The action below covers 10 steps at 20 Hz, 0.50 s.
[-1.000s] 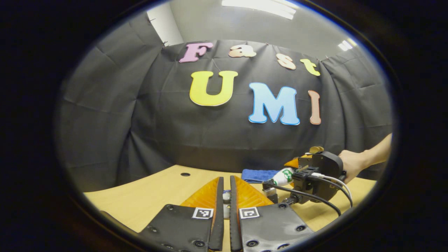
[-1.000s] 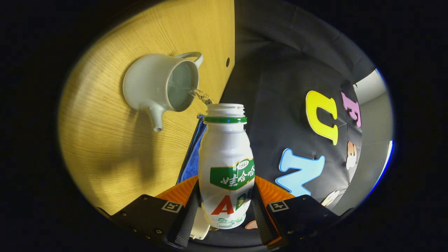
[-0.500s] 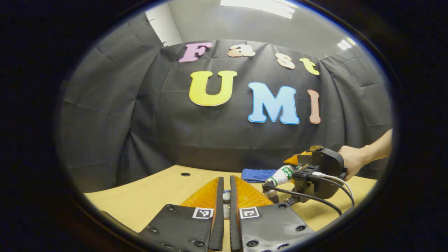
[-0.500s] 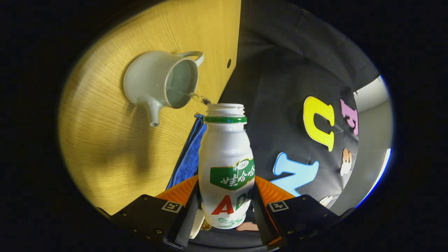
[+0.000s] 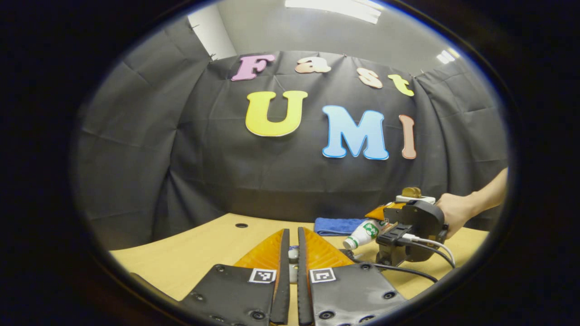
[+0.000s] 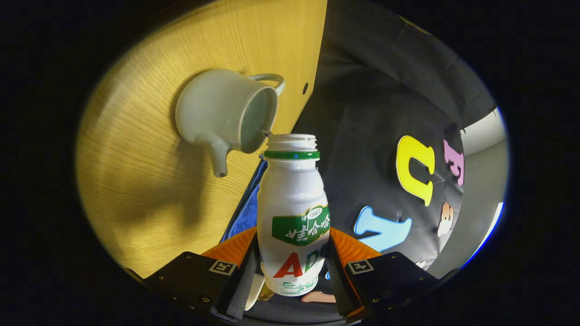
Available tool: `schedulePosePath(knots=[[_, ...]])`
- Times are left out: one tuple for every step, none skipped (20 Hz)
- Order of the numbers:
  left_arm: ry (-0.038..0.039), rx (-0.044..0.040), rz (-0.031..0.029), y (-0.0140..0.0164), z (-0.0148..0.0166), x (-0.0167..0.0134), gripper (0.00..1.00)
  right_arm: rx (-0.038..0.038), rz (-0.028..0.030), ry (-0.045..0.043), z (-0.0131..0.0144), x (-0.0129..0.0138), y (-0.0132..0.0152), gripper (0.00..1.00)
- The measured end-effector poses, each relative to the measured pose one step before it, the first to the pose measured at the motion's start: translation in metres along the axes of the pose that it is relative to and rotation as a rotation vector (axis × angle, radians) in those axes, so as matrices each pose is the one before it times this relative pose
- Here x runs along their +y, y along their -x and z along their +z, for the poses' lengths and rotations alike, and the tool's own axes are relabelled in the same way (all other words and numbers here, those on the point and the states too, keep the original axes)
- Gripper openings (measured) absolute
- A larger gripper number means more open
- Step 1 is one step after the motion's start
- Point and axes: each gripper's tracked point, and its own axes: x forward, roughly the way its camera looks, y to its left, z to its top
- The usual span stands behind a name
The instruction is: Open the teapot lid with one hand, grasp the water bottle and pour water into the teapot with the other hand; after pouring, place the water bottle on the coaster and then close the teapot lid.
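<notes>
"Where was the water bottle (image 6: pixel 293 213) when you looked?"

"Clamped between the jaws of the right gripper (image 6: pixel 292 271), both fingers pressing its lower body. It lay tipped well over, its long axis running straight out from the jaws toward the teapot (image 6: pixel 226 113), open mouth just beside the teapot's rim. I could make out no stream between them; I'd judge the pour was about finished."

"And the teapot itself?"

"Lidless, standing on the counter (image 6: pixel 149 199), spout pointing away from the bottle, handle on the far side near the booth's cloth wall. A blue cloth (image 5: pixel 337 225) lay just beyond the teapot, toward that wall."

"The lid?"

"The left gripper (image 5: pixel 290 260) had its jaws nearly together, held low over the counter, with something small and pale between the fingers. Likely the lid's knob, though I couldn't tell for sure."

"So what did the next move turn on?"

"Righting the bottle. A hand (image 5: pixel 455 210) gripped the right gripper from behind, forearm reaching in level from the side away from the teapot; it would need to roll back upright. I couldn't pick out the coaster."
</notes>
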Motion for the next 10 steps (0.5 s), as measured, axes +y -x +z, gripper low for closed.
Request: schedulePosePath(knots=[[0.00097,0.00137,0.00086,-0.00061,-0.00001,0.00048,0.17,-0.00150,-0.00076,-0.00034,0.00123,-0.00007,-0.00037,0.74],[0.00110,0.00183,0.00157,-0.00008,-0.00107,0.00076,0.17,-0.00077,-0.00143,-0.00351,-0.00030,0.00037,0.00045,0.74],[0.00249,0.00073,-0.00008,-0.00039,-0.00021,0.00062,0.17,-0.00193,-0.00210,-0.00779,0.00124,0.00076,0.00001,0.74],[0.00492,0.00095,-0.00204,-0.00188,-0.00156,-0.00039,0.17,-0.00345,-0.00049,-0.01294,0.00065,0.00091,0.00032,0.74],[0.00978,0.00183,-0.00934,-0.00013,0.00011,-0.00125,0.17,-0.00728,0.00611,-0.02394,0.00033,0.00149,-0.00052,0.74],[0.02213,0.00033,-0.01467,-0.00030,-0.00089,-0.00257,0.13,-0.00792,-0.00311,-0.03488,-0.00045,0.00079,-0.00056,0.74],[0.02479,0.00450,-0.00595,0.00003,-0.00088,0.00057,0.17,-0.00628,0.00081,-0.03966,0.00057,0.00193,0.00004,0.74],[0.01347,0.00668,0.00062,-0.00038,-0.00425,0.00186,0.13,-0.00607,-0.00177,-0.03837,0.00021,0.00176,-0.00046,0.74],[0.00248,0.00215,0.00644,-0.00011,-0.00092,0.00266,0.17,-0.00810,-0.00353,-0.03550,0.00241,0.00205,0.00092,0.74],[-0.00139,-0.00132,0.00405,-0.00030,0.00097,0.00123,0.17,-0.00776,-0.00685,-0.03309,0.00236,-0.00004,0.00075,0.74]])
